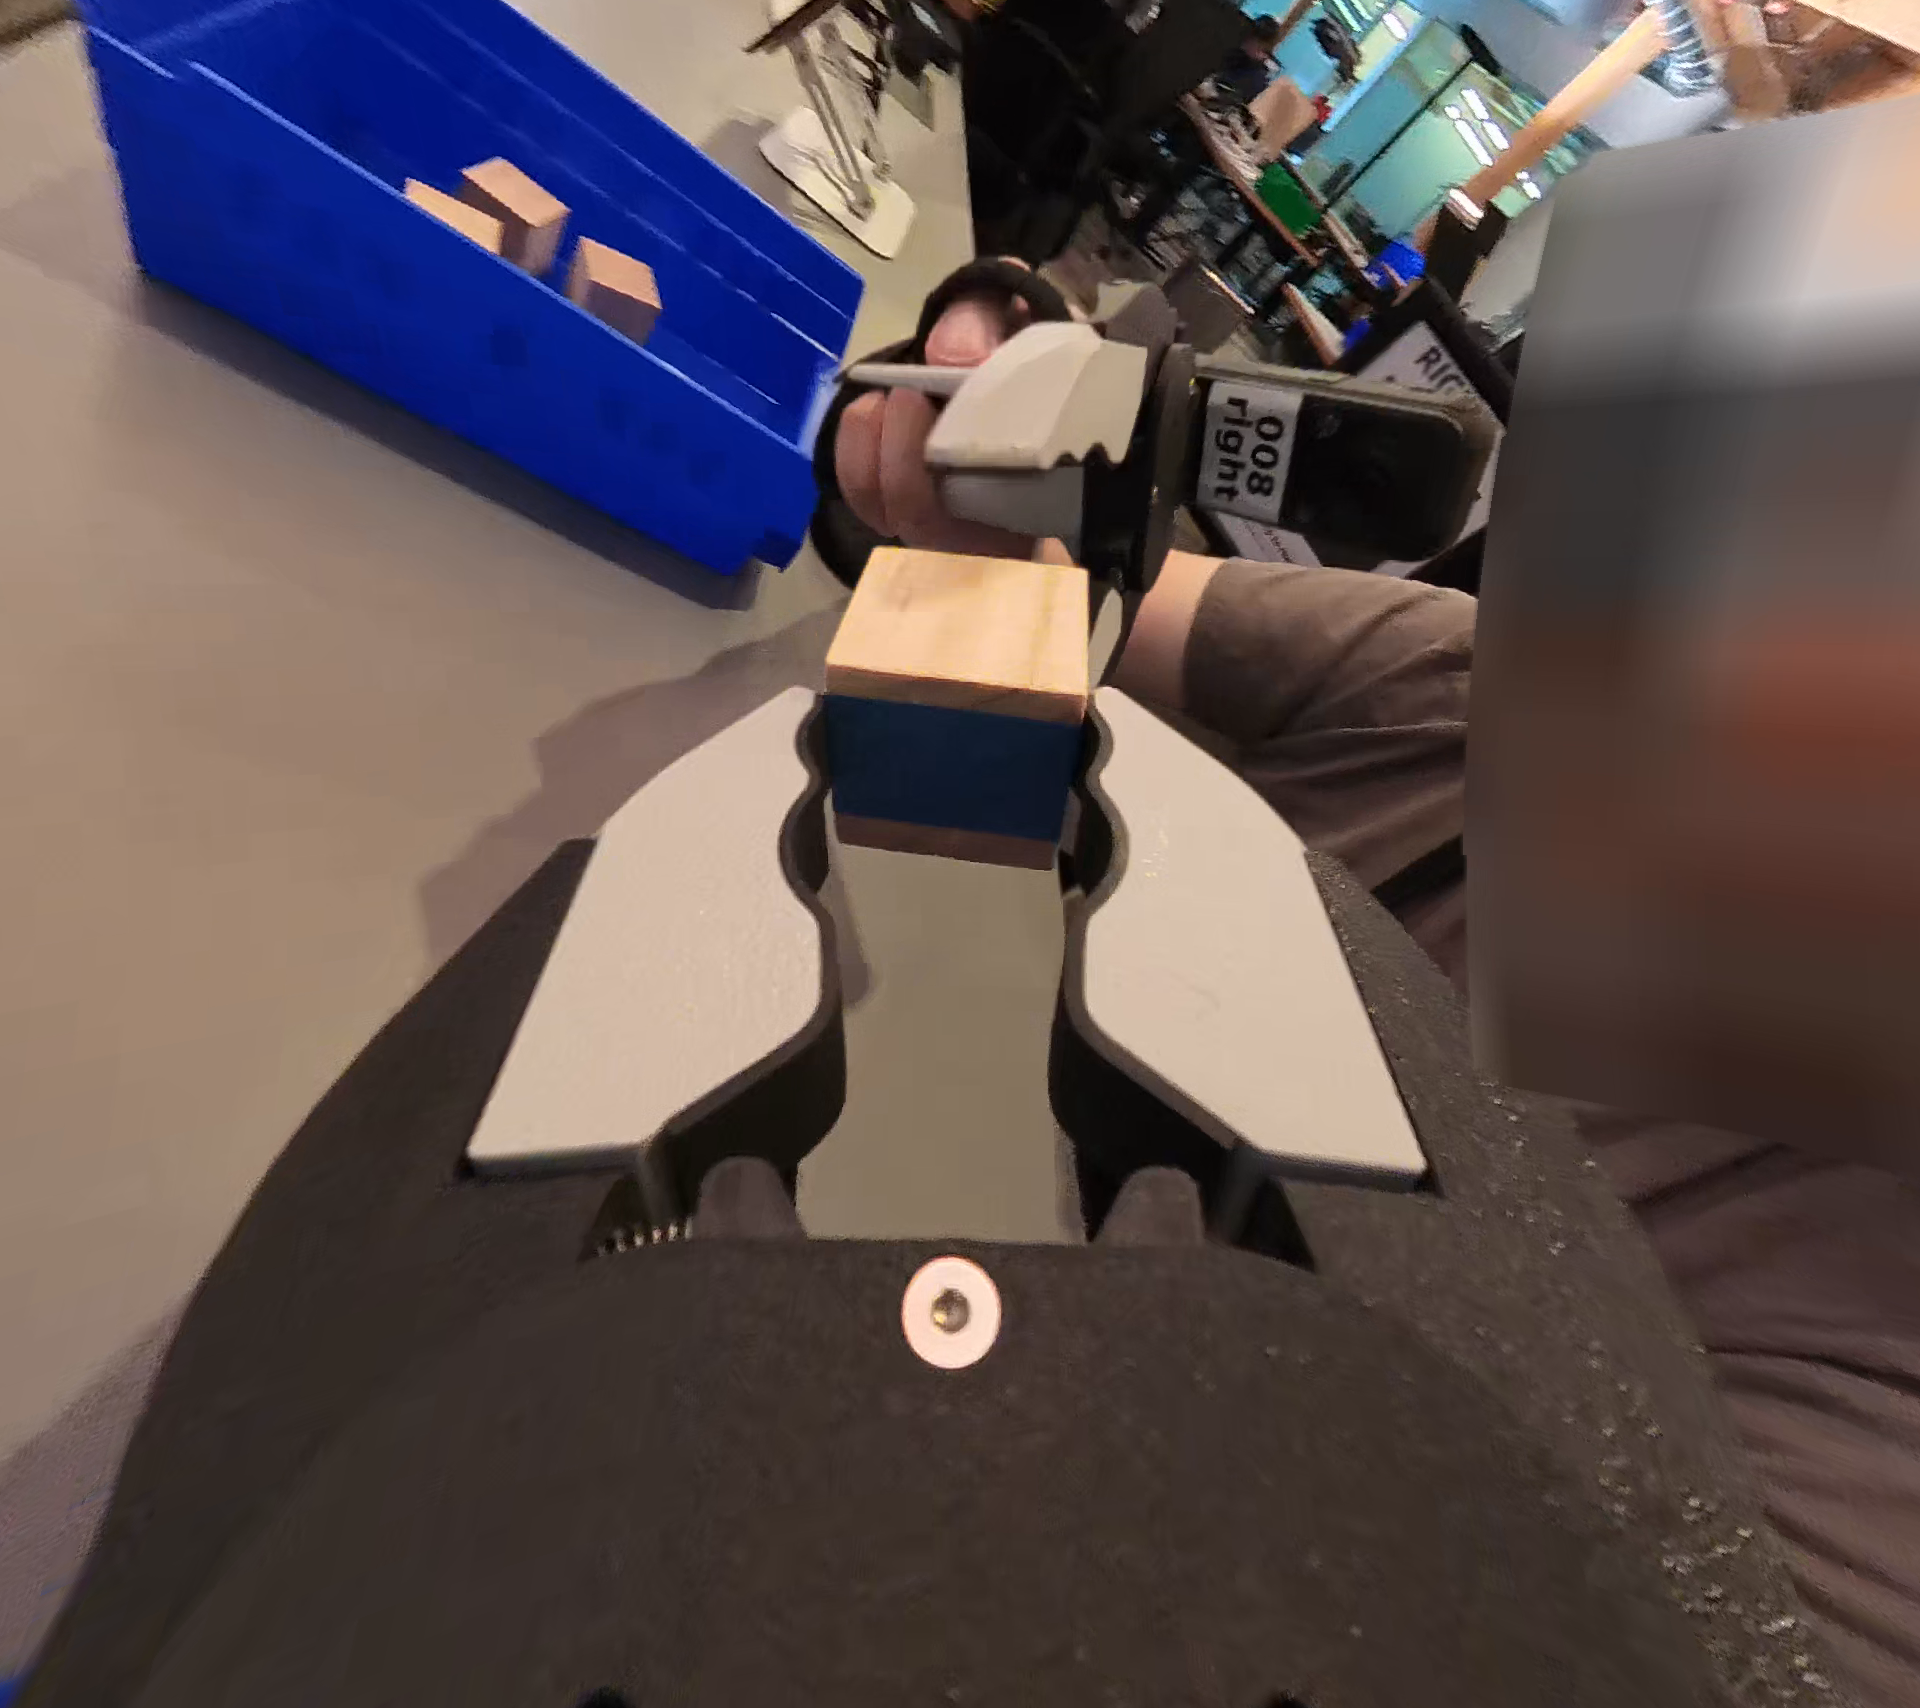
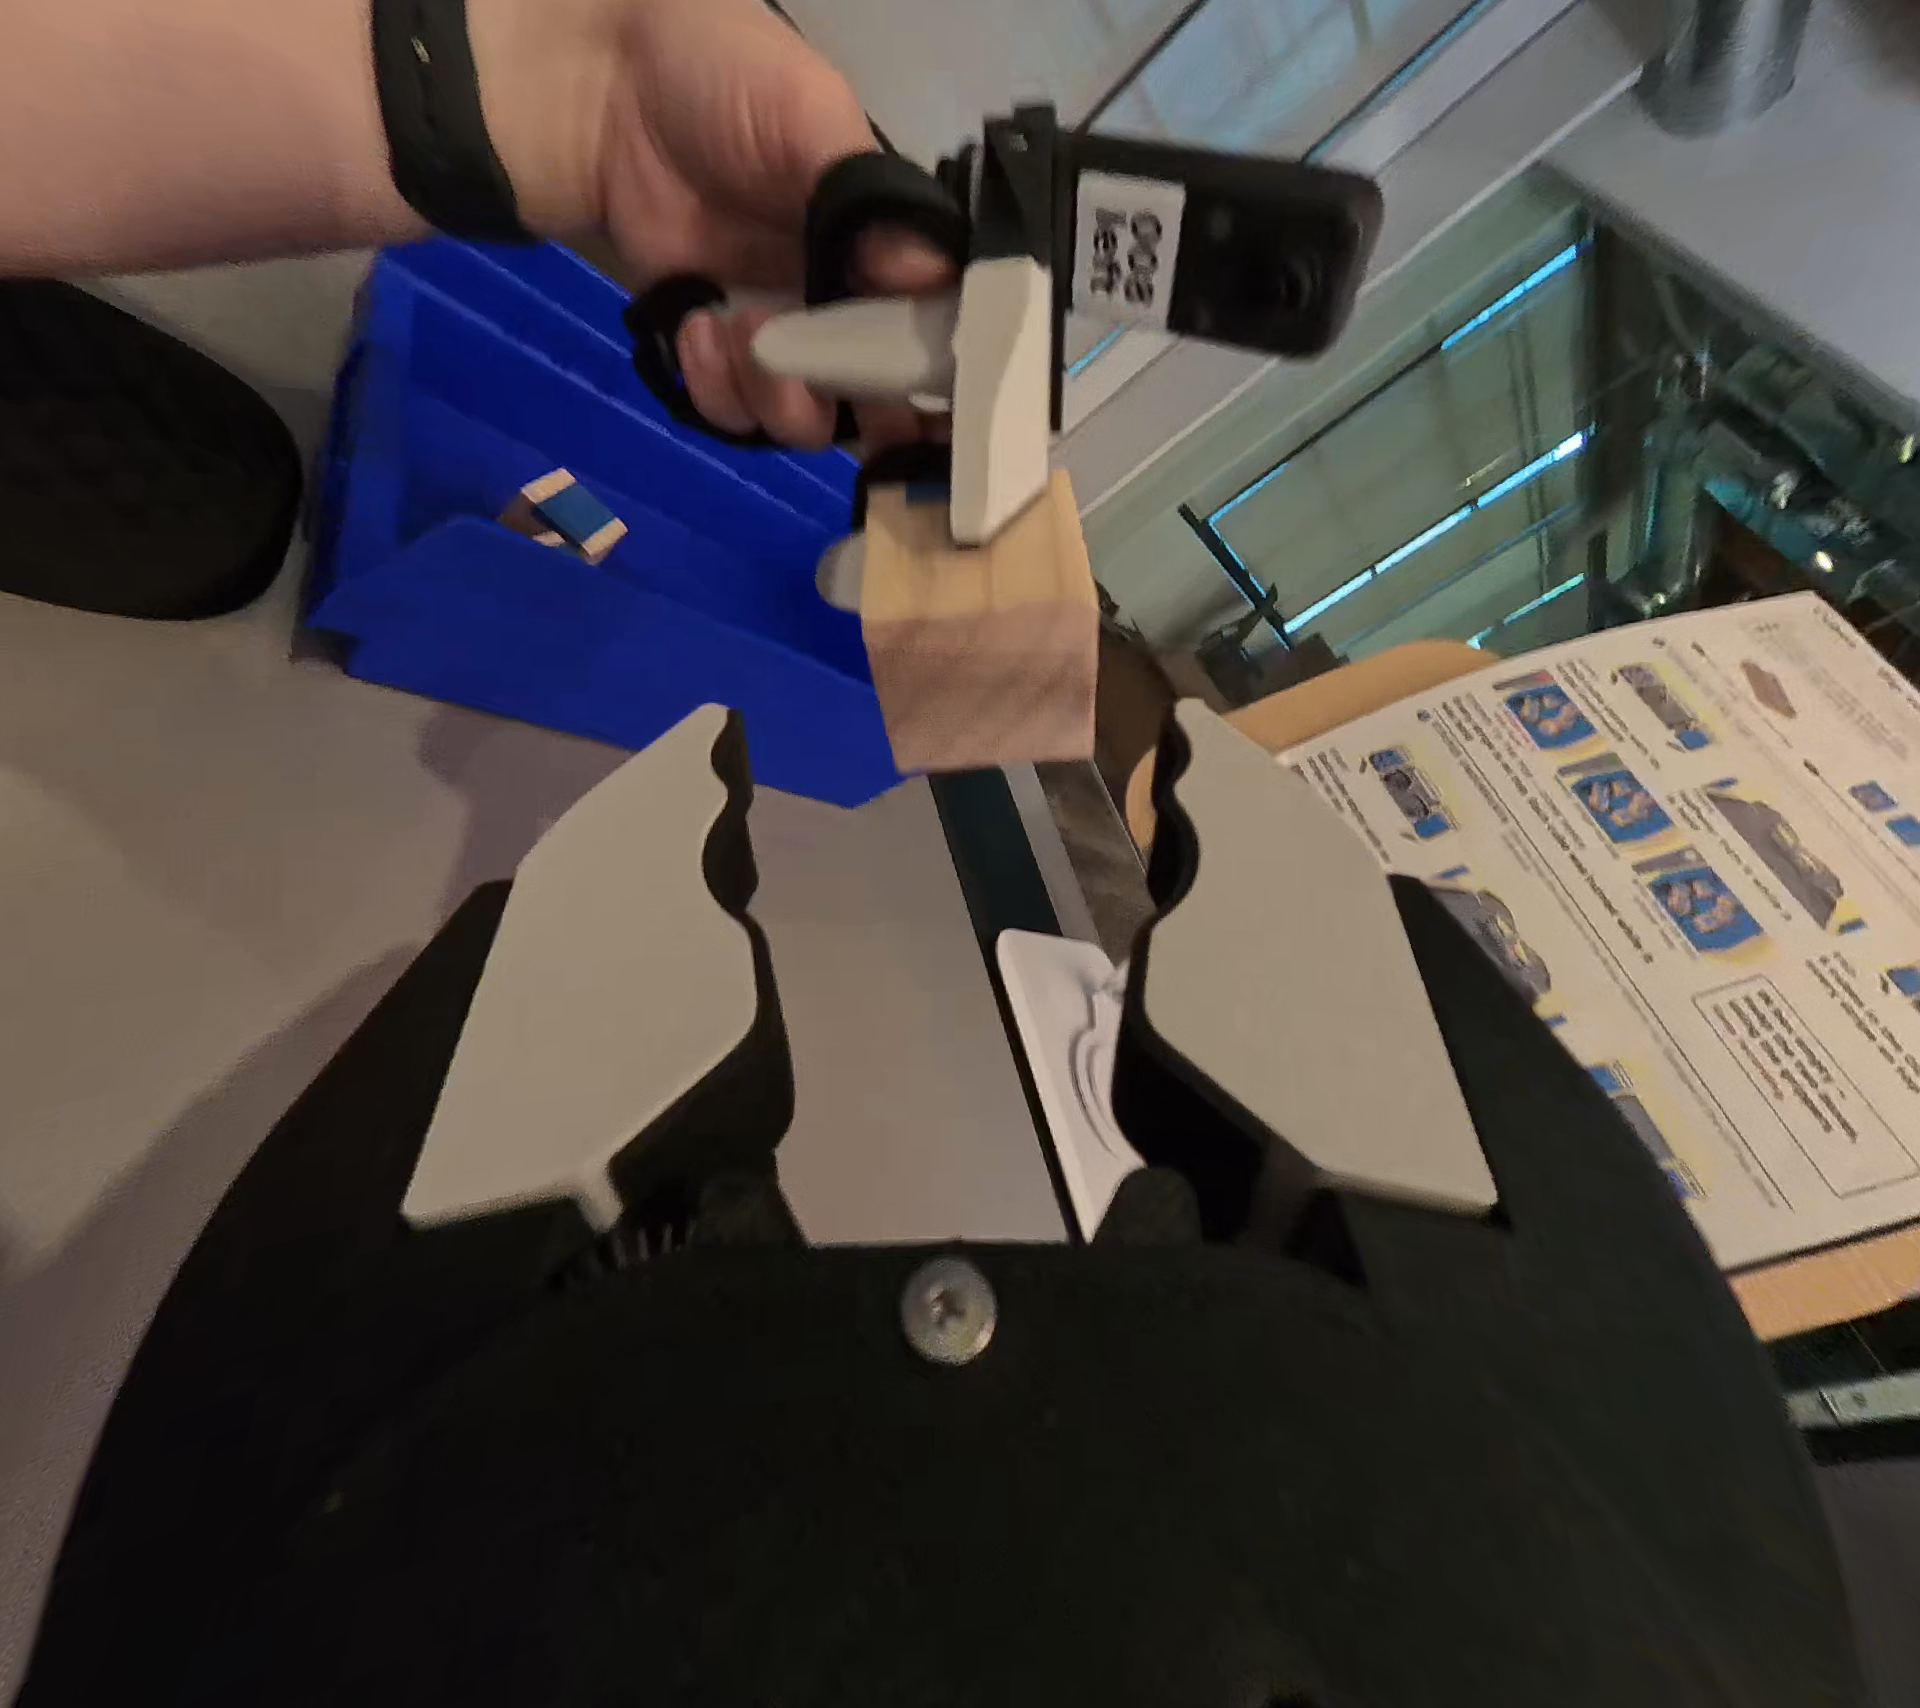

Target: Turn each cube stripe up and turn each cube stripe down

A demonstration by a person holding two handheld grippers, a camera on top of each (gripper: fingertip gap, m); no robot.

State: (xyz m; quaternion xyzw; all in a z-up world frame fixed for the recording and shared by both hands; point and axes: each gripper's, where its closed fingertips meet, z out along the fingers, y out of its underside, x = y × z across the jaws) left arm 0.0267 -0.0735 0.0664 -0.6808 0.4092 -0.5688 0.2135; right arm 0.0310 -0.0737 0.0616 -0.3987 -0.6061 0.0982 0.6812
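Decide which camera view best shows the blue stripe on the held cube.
The left wrist view: the cube sits clamped at the left hand-held gripper tips, its blue stripe facing the camera, sharp and unobstructed. The right wrist view shows the same cube blurred, mostly plain wood faces, with only a blue sliver at its top edge.

The pale wooden cube (image 1: pixel 956 713) bears a blue stripe; the bin (image 1: pixel 260 204) is blue, its blurred cubes (image 1: pixel 520 214) seemingly plain tan.

2 close claw-mounted cameras facing each other across the shared cube (image 1: pixel 956 713).
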